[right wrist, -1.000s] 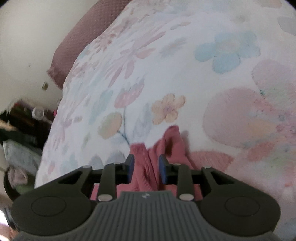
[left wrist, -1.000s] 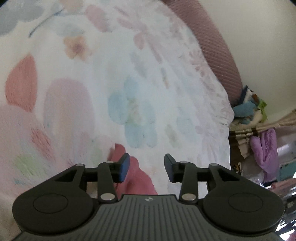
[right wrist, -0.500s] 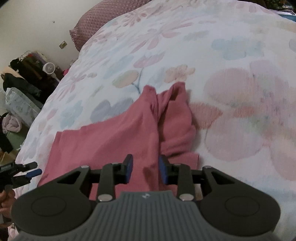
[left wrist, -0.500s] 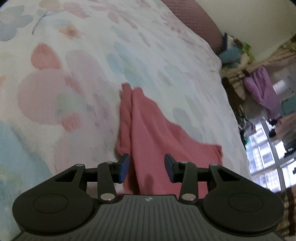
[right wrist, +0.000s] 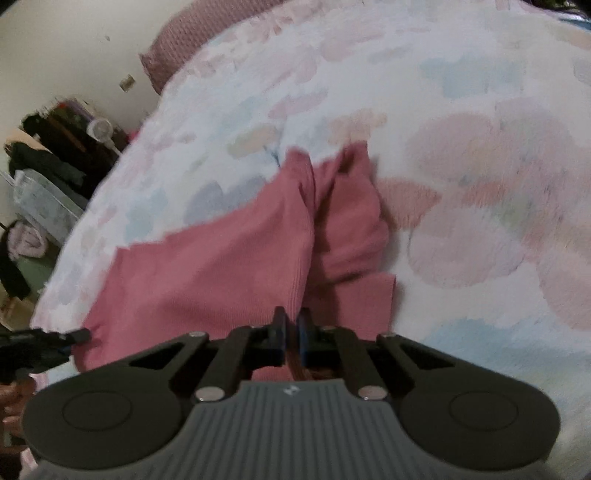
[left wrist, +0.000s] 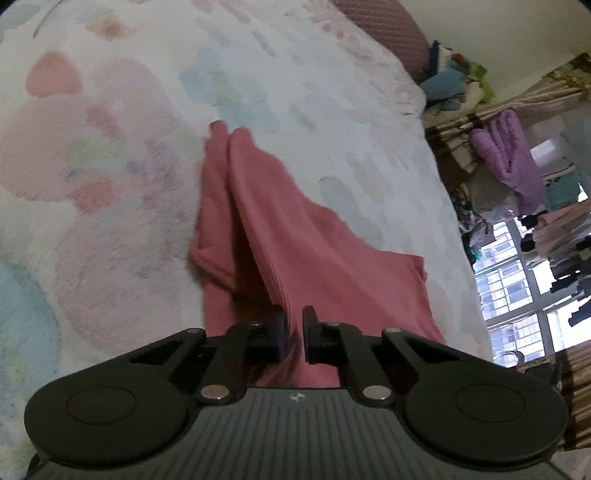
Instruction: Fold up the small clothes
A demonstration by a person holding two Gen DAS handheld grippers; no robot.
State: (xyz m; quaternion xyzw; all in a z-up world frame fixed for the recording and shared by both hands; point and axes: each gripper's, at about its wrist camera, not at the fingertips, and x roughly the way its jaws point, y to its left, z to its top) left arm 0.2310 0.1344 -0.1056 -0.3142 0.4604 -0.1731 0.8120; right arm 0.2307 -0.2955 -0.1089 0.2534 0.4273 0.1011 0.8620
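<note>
A pink garment [left wrist: 314, 251] lies crumpled on a floral bedspread [left wrist: 110, 184], with a raised fold running away from the camera. My left gripper [left wrist: 293, 325] is at its near edge, jaws closing in, and a ridge of pink cloth is pinched between the pads. In the right wrist view the same garment [right wrist: 221, 266] spreads to the left. My right gripper [right wrist: 291, 328] has its jaws closing almost together on a thin fold of the near edge. The left gripper [right wrist: 79, 336] shows there at the garment's left corner.
A mauve pillow [left wrist: 388, 29] lies at the bed's far end. Right of the bed are piled clothes, a hanging purple garment [left wrist: 513, 155] and a window [left wrist: 517, 295]. Dark clutter [right wrist: 48, 162] stands beside the bed's left edge. A hand [right wrist: 14, 398] shows at the lower left.
Both grippers drew back across the bedspread to the garment's near edge. Their jaws, open half a second ago, have now closed on the pink cloth.
</note>
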